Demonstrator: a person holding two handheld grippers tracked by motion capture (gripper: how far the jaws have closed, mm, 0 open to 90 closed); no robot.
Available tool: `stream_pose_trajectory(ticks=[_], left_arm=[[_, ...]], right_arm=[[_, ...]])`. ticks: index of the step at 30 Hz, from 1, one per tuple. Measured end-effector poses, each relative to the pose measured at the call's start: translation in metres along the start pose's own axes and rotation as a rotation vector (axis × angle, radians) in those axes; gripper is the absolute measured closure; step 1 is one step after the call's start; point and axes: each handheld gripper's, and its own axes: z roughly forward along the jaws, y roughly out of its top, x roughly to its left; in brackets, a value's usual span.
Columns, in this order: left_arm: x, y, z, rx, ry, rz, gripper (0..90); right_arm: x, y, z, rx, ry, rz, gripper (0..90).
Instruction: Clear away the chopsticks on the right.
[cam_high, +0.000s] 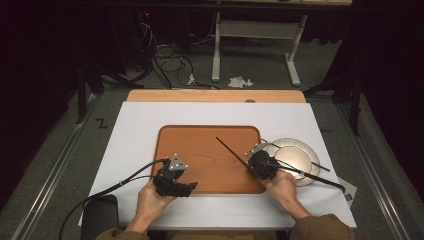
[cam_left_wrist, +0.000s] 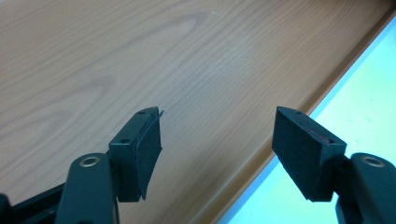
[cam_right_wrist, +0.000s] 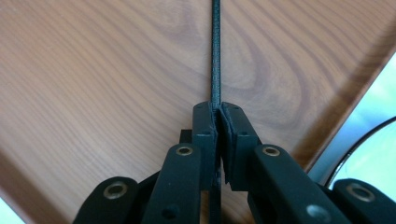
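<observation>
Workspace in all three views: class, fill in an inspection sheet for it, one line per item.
Surface: white table with a wooden tray lying on it.
Job's things: thin black stick over the tray; a second stick lies across the plate to the right of the tray.
Clutter: nothing seen on the table.
Grippers: right gripper shut on the thin black stick; left gripper open over the tray's near edge, nothing between its jaws.
Cables: black cable trails off the table's left near corner.
Surroundings: crumpled paper and loose wires on the floor, white stand behind.
</observation>
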Motion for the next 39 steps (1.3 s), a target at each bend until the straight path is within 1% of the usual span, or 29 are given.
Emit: stream_pose_trajectory(ticks=[3, 8, 11, 12, 18, 20, 25, 26, 29, 31, 33, 34, 35, 38, 39], left_arm=[[0.0, 0.0, 0.0, 0.0, -0.004, -0.003, 32.7], [0.0, 0.0, 0.0, 0.004, -0.004, -0.001, 32.7], [0.0, 0.0, 0.001, 0.004, -0.004, -0.002, 32.7], [0.0, 0.0, 0.001, 0.006, -0.004, -0.003, 32.7], [0.0, 0.0, 0.001, 0.008, -0.006, 0.0, 32.7], [0.0, 0.0, 0.002, 0.007, -0.006, -0.002, 32.7], [0.0, 0.0, 0.002, 0.008, -0.008, -0.003, 32.7], [0.0, 0.0, 0.002, 0.007, -0.005, -0.001, 32.7], [0.0, 0.0, 0.001, 0.007, -0.006, 0.001, 32.7], [0.0, 0.0, 0.002, 0.008, -0.008, -0.003, 32.7], [0.0, 0.0, 0.002, 0.012, -0.01, -0.003, 32.7], [0.0, 0.0, 0.002, 0.011, -0.009, -0.002, 32.7], [0.0, 0.0, 0.002, 0.009, -0.008, -0.002, 32.7], [0.0, 0.0, 0.001, 0.008, -0.006, 0.001, 32.7], [0.0, 0.0, 0.001, 0.009, -0.005, 0.001, 32.7]], right_arm=[[-0.002, -0.001, 0.0, -0.002, -0.01, 0.017, 84.9], [-0.003, -0.002, 0.0, -0.004, -0.026, 0.004, 84.2], [-0.002, -0.001, 0.0, -0.005, -0.028, 0.001, 82.9], [-0.003, -0.001, 0.0, -0.006, -0.025, -0.002, 81.6], [-0.001, -0.002, -0.001, -0.006, -0.011, -0.015, 80.0], [-0.001, -0.002, -0.001, 0.001, -0.016, -0.011, 80.5], [-0.001, -0.001, -0.001, -0.002, -0.015, -0.009, 79.9], [-0.001, -0.002, -0.001, -0.006, -0.014, -0.015, 79.8], [0.0, -0.001, -0.007, -0.033, -0.002, -0.003, 78.9], [0.0, -0.002, -0.014, -0.062, 0.022, -0.006, 77.3], [0.001, -0.004, -0.02, -0.08, 0.041, -0.016, 76.4], [0.001, -0.006, -0.027, -0.109, 0.066, -0.022, 75.6], [0.001, -0.006, -0.027, -0.109, 0.066, -0.022, 75.6], [-0.002, -0.008, -0.041, -0.171, 0.091, -0.037, 74.5], [-0.005, -0.009, -0.047, -0.183, 0.095, -0.036, 74.2]])
